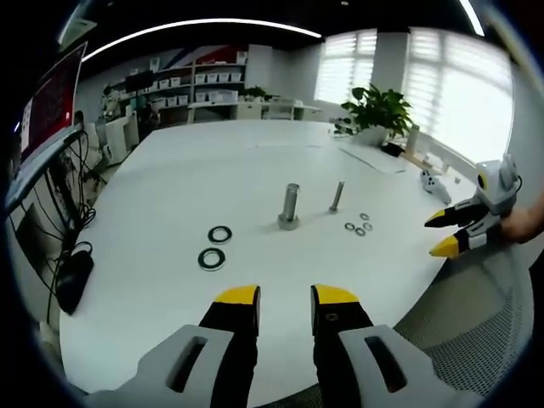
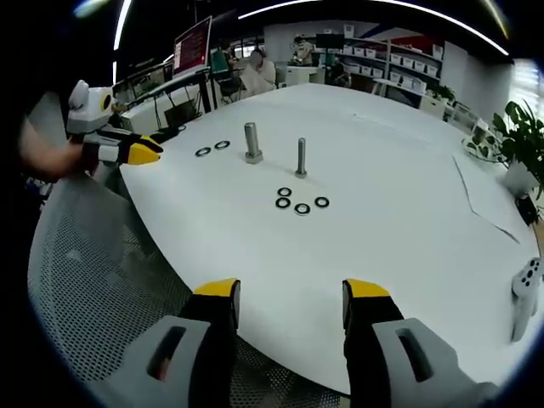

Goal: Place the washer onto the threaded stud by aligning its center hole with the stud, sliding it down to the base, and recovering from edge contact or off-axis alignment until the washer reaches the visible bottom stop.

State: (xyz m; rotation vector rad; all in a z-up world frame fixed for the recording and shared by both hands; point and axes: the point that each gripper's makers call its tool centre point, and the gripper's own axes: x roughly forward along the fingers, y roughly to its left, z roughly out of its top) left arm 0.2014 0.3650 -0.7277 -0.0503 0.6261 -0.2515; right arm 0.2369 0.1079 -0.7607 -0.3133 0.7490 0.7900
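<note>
Two threaded studs stand upright mid-table: a thick one (image 1: 290,206) (image 2: 252,142) and a thin one (image 1: 337,195) (image 2: 301,157). Two large washers (image 1: 215,246) (image 2: 212,148) lie flat beside the thick stud. Several small washers (image 1: 357,225) (image 2: 297,201) lie near the thin stud. My left gripper (image 1: 286,297) hovers open over the table's near edge, with nothing between its jaws; it also appears at the left of the right gripper view (image 2: 136,151). My right gripper (image 2: 291,293) is open and empty off the table edge, and is seen from the side (image 1: 442,234).
The white round table (image 1: 212,170) (image 2: 382,170) holds a sheet of paper (image 2: 489,200), a white controller (image 2: 527,297) (image 1: 433,183) and a potted plant (image 1: 376,110). A grey mesh chair (image 2: 93,263) sits below the rim. Monitors and cables (image 1: 51,153) stand to the left.
</note>
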